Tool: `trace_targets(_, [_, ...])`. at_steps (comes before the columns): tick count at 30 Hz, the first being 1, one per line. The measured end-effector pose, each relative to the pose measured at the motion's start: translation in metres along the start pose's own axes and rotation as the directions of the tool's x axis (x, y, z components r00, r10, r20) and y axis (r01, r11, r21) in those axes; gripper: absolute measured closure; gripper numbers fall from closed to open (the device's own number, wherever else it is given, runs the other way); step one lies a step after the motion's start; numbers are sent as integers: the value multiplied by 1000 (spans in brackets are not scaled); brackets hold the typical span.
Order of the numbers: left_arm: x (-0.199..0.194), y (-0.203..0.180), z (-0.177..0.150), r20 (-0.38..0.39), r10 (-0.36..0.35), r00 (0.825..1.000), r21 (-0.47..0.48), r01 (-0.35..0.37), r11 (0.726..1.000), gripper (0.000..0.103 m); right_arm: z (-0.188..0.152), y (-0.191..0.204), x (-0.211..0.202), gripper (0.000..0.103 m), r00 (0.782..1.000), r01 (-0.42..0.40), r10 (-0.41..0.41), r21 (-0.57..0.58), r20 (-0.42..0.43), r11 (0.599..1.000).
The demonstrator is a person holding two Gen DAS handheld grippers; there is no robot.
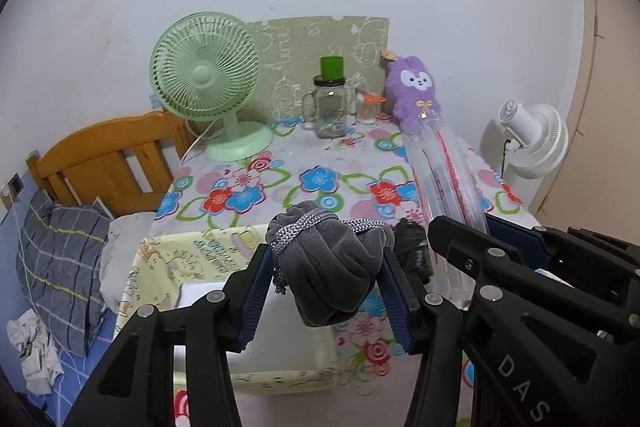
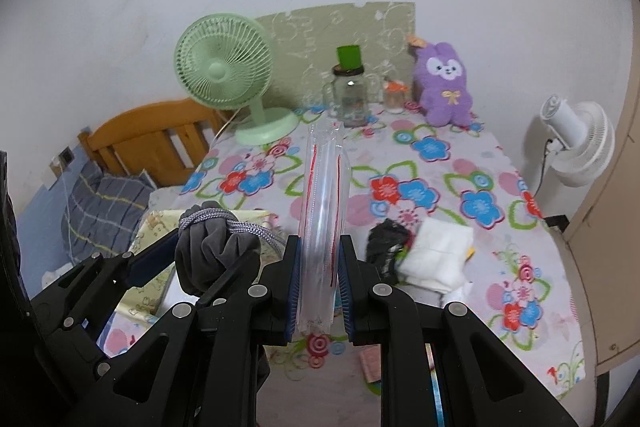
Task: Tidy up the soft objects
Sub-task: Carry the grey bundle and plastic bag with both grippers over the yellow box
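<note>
1. up front, the left gripper [image 1: 326, 269] has its jaws clamped on a grey pouch [image 1: 332, 267] tied with a braided cord [image 1: 304, 225], held above a pale yellow box [image 1: 168, 259] at the near left edge of the worktop [image 1: 280, 183].
2. just beside it, the right gripper [image 2: 319, 289] has its jaws closed narrow on a clear air cushion [image 2: 322, 211] with red lines, which stands upright and reaches away over the flowered cloth.
3. on the worktop right of that cushion lie a black bundle [image 2: 386, 245] and a white cloth [image 2: 438, 255], touching each other.
4. at the far edge stand a green fan [image 2: 226, 75], a jar [image 2: 350, 95] with a green cup [image 2: 348, 57] on its lid, and a purple plush [image 2: 442, 85].
5. left of the worktop is a bed with a wooden headboard [image 1: 108, 159] and a plaid pillow [image 1: 60, 267]; a white fan [image 2: 576, 143] stands at the right.
</note>
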State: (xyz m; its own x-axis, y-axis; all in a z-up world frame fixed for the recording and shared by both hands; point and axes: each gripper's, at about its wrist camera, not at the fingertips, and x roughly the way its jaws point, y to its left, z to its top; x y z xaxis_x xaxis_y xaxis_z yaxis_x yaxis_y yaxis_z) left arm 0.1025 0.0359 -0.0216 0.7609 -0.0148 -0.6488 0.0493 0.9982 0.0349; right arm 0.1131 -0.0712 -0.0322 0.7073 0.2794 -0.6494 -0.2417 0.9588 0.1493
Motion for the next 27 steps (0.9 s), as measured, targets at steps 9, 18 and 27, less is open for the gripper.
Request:
trace_targets(9, [11,35,-7,-41,36,999,-40,-38,998,49,2,32,25,82,998,-40,37,-63,-57,997])
trace_targets(18, [23,67,-17,-99,67,993,-53,-72,996,49,0,66,48,82,992,-79,64,-133,-113,988])
trace_targets(27, [47,95,-31,-185,86,979,-51,-97,994,49,-8,94,77,83,978,-119,83,-187,-189,975])
